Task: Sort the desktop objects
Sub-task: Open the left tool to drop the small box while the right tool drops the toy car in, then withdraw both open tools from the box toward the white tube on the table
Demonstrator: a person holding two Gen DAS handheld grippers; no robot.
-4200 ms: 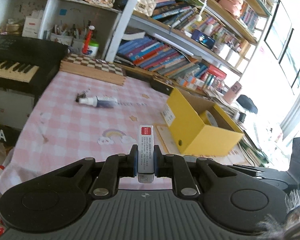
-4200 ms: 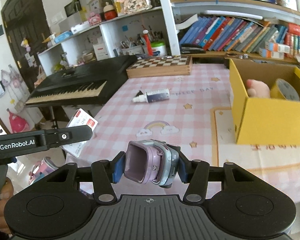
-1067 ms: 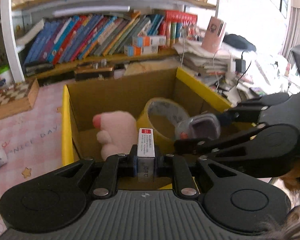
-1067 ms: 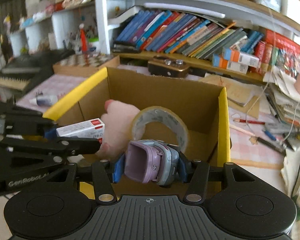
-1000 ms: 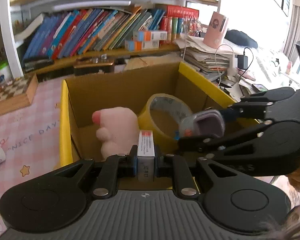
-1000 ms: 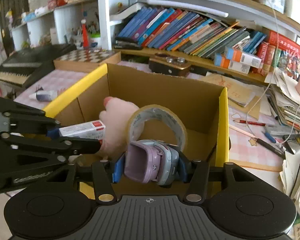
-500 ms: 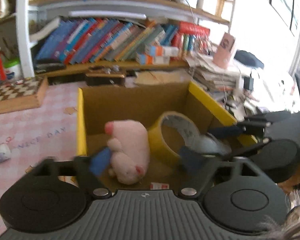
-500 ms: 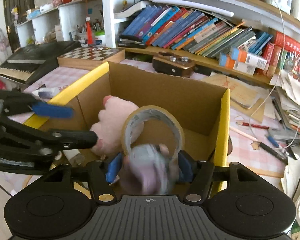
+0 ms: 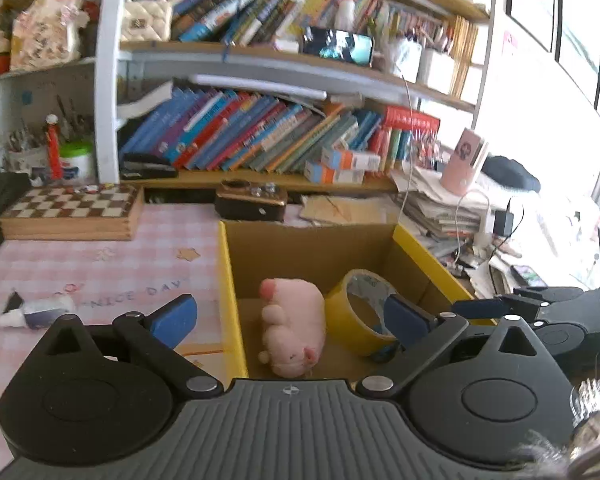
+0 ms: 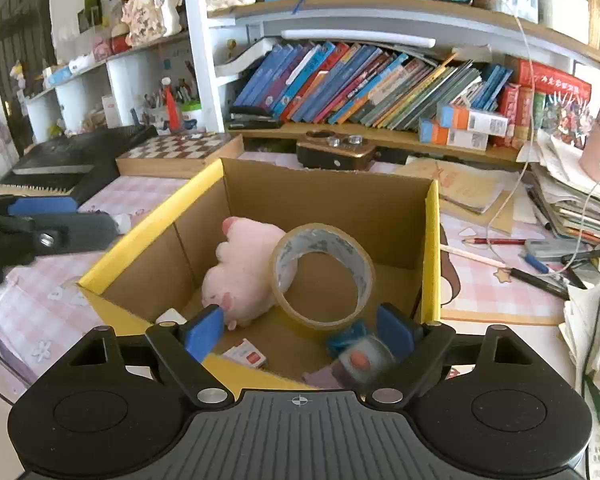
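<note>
My left gripper [image 9: 290,316] hovers over the near edge of the yellow cardboard box [image 9: 230,280]; its jaws are opening wide with nothing between them. My right gripper [image 10: 300,330] is above the same box [image 10: 148,236], jaws opening too. The purple toy watch [image 10: 360,358], blurred, lies free just below its right finger in the box's near corner. A small white carton with a red end [image 10: 246,354] lies on the box floor. A pink plush [image 10: 244,272] and a tape roll [image 10: 324,276] lean together inside. A white tube [image 9: 40,310] lies on the pink tablecloth, left of the box.
A chessboard [image 9: 72,212] and a dark keyboard [image 10: 72,160] sit at the back left, a brown case [image 9: 250,200] behind the box. Pens [image 10: 500,260] and stacked papers [image 9: 440,208] crowd the right side. Bookshelves rise behind the table.
Both grippers have gone from shut to open. The white carton left my left gripper and the purple watch left my right gripper; both dropped into the box. The left gripper rose and drew back.
</note>
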